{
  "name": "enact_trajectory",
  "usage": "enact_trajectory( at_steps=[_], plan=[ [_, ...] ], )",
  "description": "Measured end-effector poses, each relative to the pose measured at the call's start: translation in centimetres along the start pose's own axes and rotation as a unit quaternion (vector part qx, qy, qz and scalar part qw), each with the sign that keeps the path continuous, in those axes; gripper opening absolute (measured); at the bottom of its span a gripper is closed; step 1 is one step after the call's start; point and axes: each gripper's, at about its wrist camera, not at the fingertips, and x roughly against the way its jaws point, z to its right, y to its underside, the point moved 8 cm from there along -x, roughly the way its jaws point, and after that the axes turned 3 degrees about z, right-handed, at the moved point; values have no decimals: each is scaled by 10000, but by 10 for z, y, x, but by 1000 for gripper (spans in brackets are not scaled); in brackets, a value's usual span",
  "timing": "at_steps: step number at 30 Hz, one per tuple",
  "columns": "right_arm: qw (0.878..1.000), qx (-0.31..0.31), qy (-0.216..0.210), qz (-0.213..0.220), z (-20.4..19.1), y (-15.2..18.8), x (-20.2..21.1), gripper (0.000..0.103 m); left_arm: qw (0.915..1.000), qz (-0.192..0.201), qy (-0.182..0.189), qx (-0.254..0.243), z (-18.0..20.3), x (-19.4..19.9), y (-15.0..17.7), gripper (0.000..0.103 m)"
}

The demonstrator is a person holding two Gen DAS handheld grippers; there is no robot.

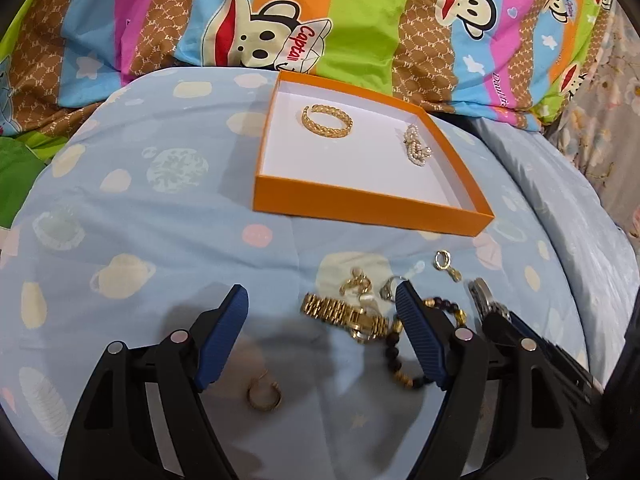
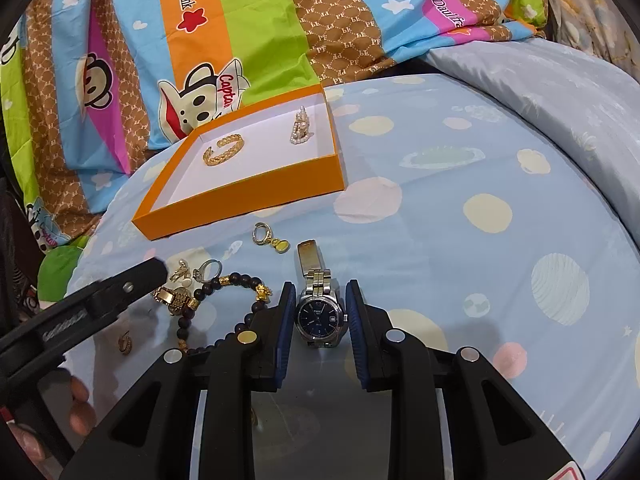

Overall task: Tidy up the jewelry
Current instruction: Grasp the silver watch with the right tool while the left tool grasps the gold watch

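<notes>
Gold bangle (image 1: 327,125) and pearl piece (image 1: 416,146) sit in the orange box (image 1: 360,200) at 12 o'clock; right gripper (image 2: 320,314) fingers narrow around the watch (image 2: 320,316), left gripper (image 1: 320,320) wide, rest still loose on bed

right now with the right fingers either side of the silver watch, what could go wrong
1. The right gripper straddles the silver watch at its round case, with small gaps on both sides; closing there could let the case slip or pinch its crown.
2. The watch's bracelet may swing and snag the beaded bracelet just beside it.
3. The left gripper hovers open over the gold watch close by, so the two tools could collide.
</notes>
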Motion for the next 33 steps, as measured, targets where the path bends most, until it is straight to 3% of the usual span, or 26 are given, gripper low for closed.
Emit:
enact_trajectory(
  at_steps=[3, 8, 10, 15, 27, 33],
  plan=[
    [10000, -25, -28, -9, 1, 0, -1, 24, 9996, -107, -173, -206, 4, -11, 3, 74],
    [10000, -30, -33, -9, 1, 0, -1, 24, 9929, -86, -610, -1016, 12, -12, 13, 73],
    [10000, -33, -34, -8, 1, 0, -1, 24, 9910, -63, -700, -1136, 8, -10, 16, 68],
    [10000, -23, -38, -2, 0, 0, -1, 24, 9920, -39, -638, -1092, -3, 0, 19, 61],
    [9999, -11, -47, 137, -2, -2, 6, 24, 9968, 39, -245, -759, -21, 12, 16, 13],
    [9997, -47, -96, 212, -3, -6, 13, 24, 9973, 113, -39, -720, -18, 23, 11, 11]
  ],
)
